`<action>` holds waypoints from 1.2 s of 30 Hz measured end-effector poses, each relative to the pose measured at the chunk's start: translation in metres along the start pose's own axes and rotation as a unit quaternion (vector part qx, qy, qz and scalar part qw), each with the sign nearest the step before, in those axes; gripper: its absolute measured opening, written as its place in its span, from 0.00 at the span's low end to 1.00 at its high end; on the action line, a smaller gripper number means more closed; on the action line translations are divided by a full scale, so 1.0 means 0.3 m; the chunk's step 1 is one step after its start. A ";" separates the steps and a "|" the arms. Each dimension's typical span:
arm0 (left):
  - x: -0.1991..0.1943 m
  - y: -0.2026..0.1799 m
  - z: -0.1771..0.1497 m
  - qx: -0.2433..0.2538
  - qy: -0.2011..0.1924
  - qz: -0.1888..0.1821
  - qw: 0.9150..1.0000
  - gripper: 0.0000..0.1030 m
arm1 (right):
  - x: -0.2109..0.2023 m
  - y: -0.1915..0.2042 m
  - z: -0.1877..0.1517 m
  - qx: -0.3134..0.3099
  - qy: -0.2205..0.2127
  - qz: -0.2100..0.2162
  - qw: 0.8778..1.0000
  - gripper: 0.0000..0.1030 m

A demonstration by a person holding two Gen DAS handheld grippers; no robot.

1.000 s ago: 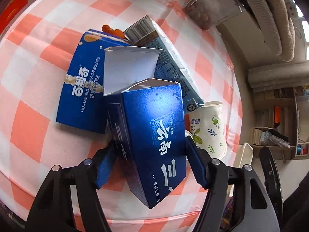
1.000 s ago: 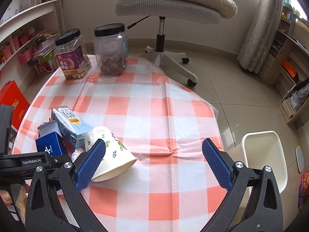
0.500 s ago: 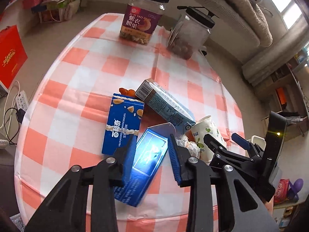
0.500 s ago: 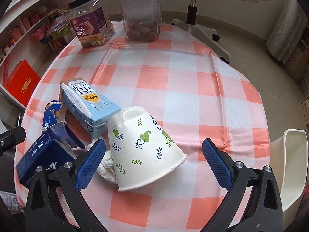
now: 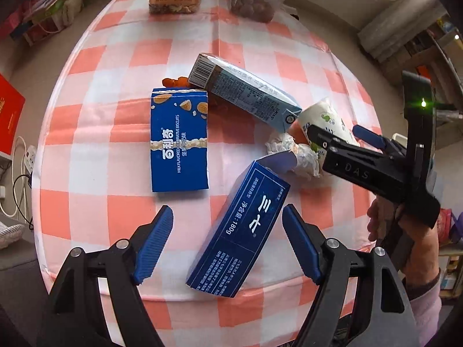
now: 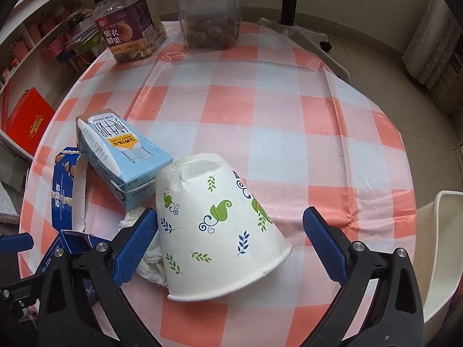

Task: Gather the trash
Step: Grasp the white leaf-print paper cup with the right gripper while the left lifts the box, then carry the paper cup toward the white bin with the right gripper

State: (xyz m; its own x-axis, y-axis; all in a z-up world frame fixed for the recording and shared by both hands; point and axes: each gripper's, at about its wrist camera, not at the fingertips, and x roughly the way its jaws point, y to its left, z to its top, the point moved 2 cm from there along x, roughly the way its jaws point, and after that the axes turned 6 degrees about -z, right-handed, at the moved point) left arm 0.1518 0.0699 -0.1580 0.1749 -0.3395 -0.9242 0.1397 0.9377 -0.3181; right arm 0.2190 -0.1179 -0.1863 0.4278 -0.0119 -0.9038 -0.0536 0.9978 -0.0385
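A dark blue carton (image 5: 240, 225) lies flat near the table's front edge, between the fingers of my left gripper (image 5: 227, 243). Its jaws are opening and neither pad touches the carton. A blue biscuit box (image 5: 179, 141), a light blue milk carton (image 5: 246, 92) and a crumpled tissue (image 5: 292, 150) lie further in. A white paper cup with leaf print (image 6: 214, 222) rests tipped over, rim toward me. My right gripper (image 6: 230, 244) straddles the cup, open; its left pad sits close to the cup wall and the right pad stands clear of the rim.
Two lidded snack jars (image 6: 130, 23) (image 6: 211, 8) stand at the table's far edge. A white bin (image 6: 439, 245) stands on the floor at the right. Behind the table is an office chair base (image 6: 292, 14). Orange scraps (image 5: 173, 82) lie by the biscuit box.
The left jaws were pinched on the dark blue carton and have spread; the carton now lies loose on the table. The right gripper has come down close over the cup.
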 end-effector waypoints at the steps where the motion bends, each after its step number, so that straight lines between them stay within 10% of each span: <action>1: 0.015 -0.012 -0.010 0.012 0.010 0.000 1.000 0.74 | 0.005 -0.004 0.003 0.002 0.001 0.002 1.000 0.93; 5: 0.098 -0.049 -0.043 0.059 0.041 0.025 0.997 0.72 | 0.017 -0.001 0.014 -0.001 0.003 0.010 1.000 0.93; 8: 0.146 -0.056 -0.054 0.080 0.057 0.027 0.995 0.39 | 0.033 0.008 0.013 -0.004 0.011 0.015 1.000 0.92; 12: 0.105 -0.042 -0.056 0.083 0.043 0.006 0.996 0.38 | 0.030 0.003 0.017 0.013 0.021 0.040 0.999 0.60; 20: -0.110 0.012 0.015 0.034 -0.087 -0.030 0.995 0.38 | -0.157 -0.038 0.054 0.043 -0.052 0.042 0.997 0.57; 36: -0.328 -0.105 0.042 0.050 -0.279 0.001 0.959 0.39 | -0.506 -0.040 -0.008 0.059 -0.202 0.016 0.977 0.58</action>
State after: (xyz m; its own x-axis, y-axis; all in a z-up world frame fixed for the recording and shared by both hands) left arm 0.1423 0.0729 -0.0543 0.6649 -0.3515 -0.6591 0.2279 0.9358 -0.2690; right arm 0.1527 -0.1282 -0.0497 0.7504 0.0231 -0.6605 0.0204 0.9981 0.0581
